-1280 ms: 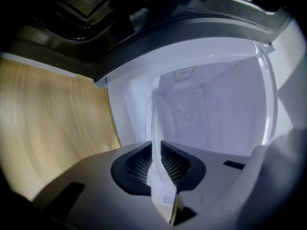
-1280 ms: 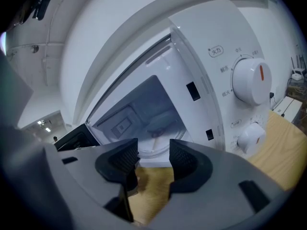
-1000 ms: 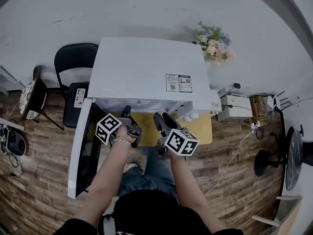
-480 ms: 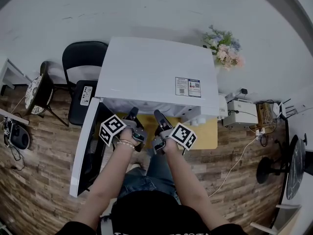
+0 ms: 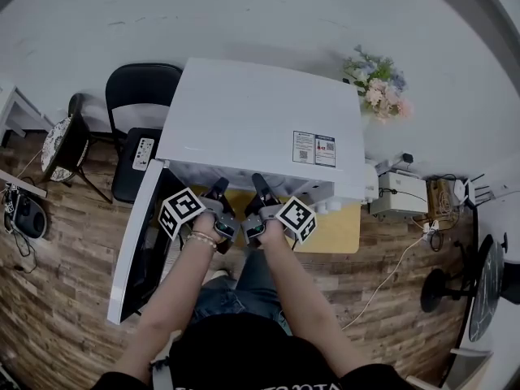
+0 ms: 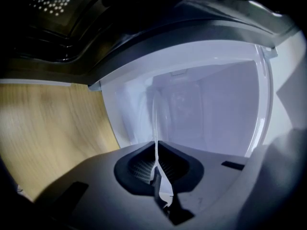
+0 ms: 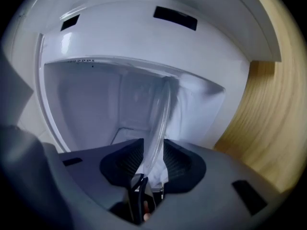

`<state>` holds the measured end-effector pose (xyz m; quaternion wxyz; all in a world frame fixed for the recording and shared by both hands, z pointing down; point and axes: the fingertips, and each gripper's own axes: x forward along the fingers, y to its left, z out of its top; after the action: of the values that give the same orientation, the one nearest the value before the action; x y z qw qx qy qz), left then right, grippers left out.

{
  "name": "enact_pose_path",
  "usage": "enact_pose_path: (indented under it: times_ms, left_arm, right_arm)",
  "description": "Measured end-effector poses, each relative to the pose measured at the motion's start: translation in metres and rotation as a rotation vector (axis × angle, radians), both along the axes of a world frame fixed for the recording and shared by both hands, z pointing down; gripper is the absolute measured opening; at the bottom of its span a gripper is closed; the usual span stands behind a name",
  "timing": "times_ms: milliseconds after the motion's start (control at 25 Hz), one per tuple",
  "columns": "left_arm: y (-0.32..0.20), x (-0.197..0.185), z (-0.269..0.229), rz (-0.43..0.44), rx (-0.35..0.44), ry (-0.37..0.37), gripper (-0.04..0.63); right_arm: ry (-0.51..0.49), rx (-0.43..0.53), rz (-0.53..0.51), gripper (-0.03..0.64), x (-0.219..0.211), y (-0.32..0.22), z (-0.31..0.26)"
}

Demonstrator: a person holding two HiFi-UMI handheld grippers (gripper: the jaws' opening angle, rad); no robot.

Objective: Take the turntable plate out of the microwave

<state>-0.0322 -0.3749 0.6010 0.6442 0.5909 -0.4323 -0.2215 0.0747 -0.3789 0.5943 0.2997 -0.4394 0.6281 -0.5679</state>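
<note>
The white microwave (image 5: pixel 260 120) stands on a yellow table (image 5: pixel 337 226), its door (image 5: pixel 134 250) swung open to the left. Both grippers reach into its cavity side by side. The clear glass turntable plate (image 6: pixel 156 123) shows edge-on in the left gripper view, and my left gripper (image 6: pixel 156 164) is shut on its thin rim. In the right gripper view the plate's rim (image 7: pixel 160 119) runs tilted between the pads of my right gripper (image 7: pixel 153 162). Those jaws have just been closing round the rim but still stand a little apart. The head view hides the plate under the microwave's top.
A black chair (image 5: pixel 142 96) stands left of the microwave, with a remote-like panel (image 5: pixel 142 154) on a dark stool beside it. Flowers (image 5: pixel 378 80) and a small white box (image 5: pixel 398 192) with cables lie to the right. The floor is wood plank.
My right gripper has moved forward and down into the cavity and rolled, so its marker cube shows a different face. Its jaws have narrowed. The left gripper has stayed put.
</note>
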Motion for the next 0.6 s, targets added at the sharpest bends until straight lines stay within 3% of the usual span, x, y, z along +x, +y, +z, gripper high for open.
enact_pose_path:
  times_ms: [320, 480, 600]
  left_arm:
    - [0.0008, 0.0038, -0.0038, 0.060, 0.011, -0.012, 0.025]
    - [0.0012, 0.0056, -0.0064, 0.074, 0.051, -0.001, 0.025]
    - [0.0004, 0.0077, -0.0083, 0.089, 0.092, 0.006, 0.027]
  right_arm:
    - [-0.033, -0.059, 0.064, 0.060, 0.0032, -0.0053, 0.0077]
    - [-0.143, -0.045, 0.098, 0.051, 0.0053, -0.0048, 0.0068]
    - [-0.170, -0.023, 0.096, 0.051, 0.0073, -0.0024, 0.0056]
